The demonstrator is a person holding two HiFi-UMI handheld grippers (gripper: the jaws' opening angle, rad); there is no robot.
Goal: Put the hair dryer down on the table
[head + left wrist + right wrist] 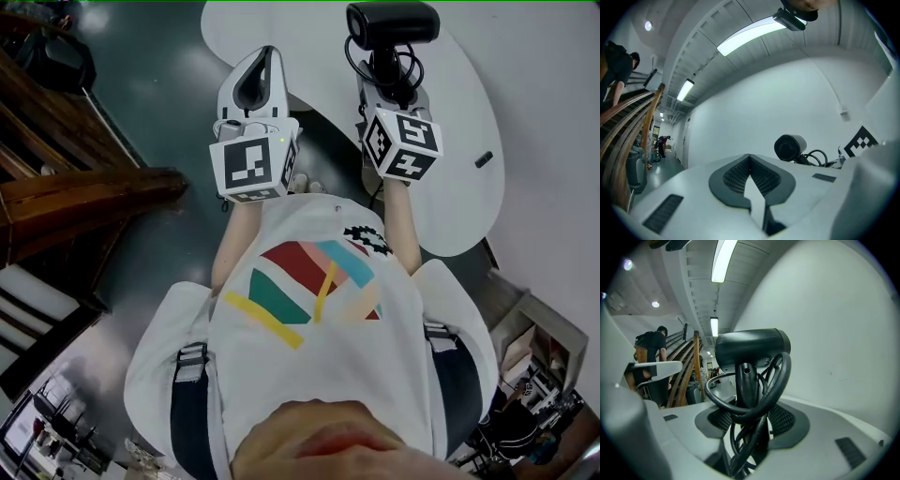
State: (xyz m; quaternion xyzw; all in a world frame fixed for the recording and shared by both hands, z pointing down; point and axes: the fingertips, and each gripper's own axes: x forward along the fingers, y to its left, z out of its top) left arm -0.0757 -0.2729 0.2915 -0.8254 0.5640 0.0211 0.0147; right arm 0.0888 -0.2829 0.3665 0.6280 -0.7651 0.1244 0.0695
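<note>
In the head view a black hair dryer [392, 23] stands upright in my right gripper [390, 82], held in the air over the near part of the white table [464, 112]. The right gripper view shows the pads closed on the hair dryer's handle [746, 385], with the coiled black cord [764, 399] bunched between the jaws of the right gripper [749, 416]. My left gripper [262, 61] hangs beside it to the left, over the floor. Its pads meet at the tips and hold nothing [750, 158]. From there the hair dryer [790, 147] shows to the right.
A small dark object [483, 159] lies on the table's right part. A wooden stair railing [84, 192] runs at the left. A person [649, 350] stands on the stairs in the background. The wearer's white T-shirt [319, 309] fills the lower middle.
</note>
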